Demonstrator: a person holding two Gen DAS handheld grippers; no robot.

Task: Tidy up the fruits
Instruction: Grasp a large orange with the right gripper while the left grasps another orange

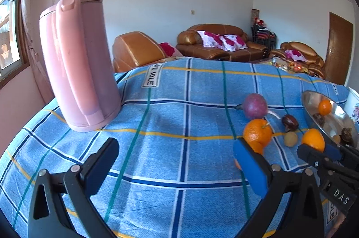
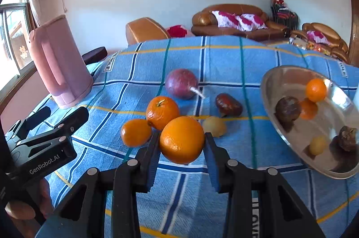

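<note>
My right gripper point(image 2: 182, 146) is shut on an orange point(image 2: 182, 139) and holds it just above the blue checked cloth; it shows in the left wrist view point(image 1: 313, 140) too. On the cloth lie two more oranges point(image 2: 162, 112) point(image 2: 135, 132), a purple fruit point(image 2: 181, 83), a dark brown fruit point(image 2: 228, 105) and a small yellow fruit point(image 2: 214, 125). A steel bowl point(image 2: 276, 89) at the right holds a small orange point(image 2: 316, 89), dark fruits and a yellow one. My left gripper point(image 1: 177, 161) is open and empty, left of the fruits.
A pink kettle point(image 1: 77, 62) stands at the table's left rear. The blue checked cloth point(image 1: 179, 107) covers the table. A white container point(image 1: 354, 103) sits beyond the bowl at the right edge. Brown sofas point(image 1: 215, 41) stand behind.
</note>
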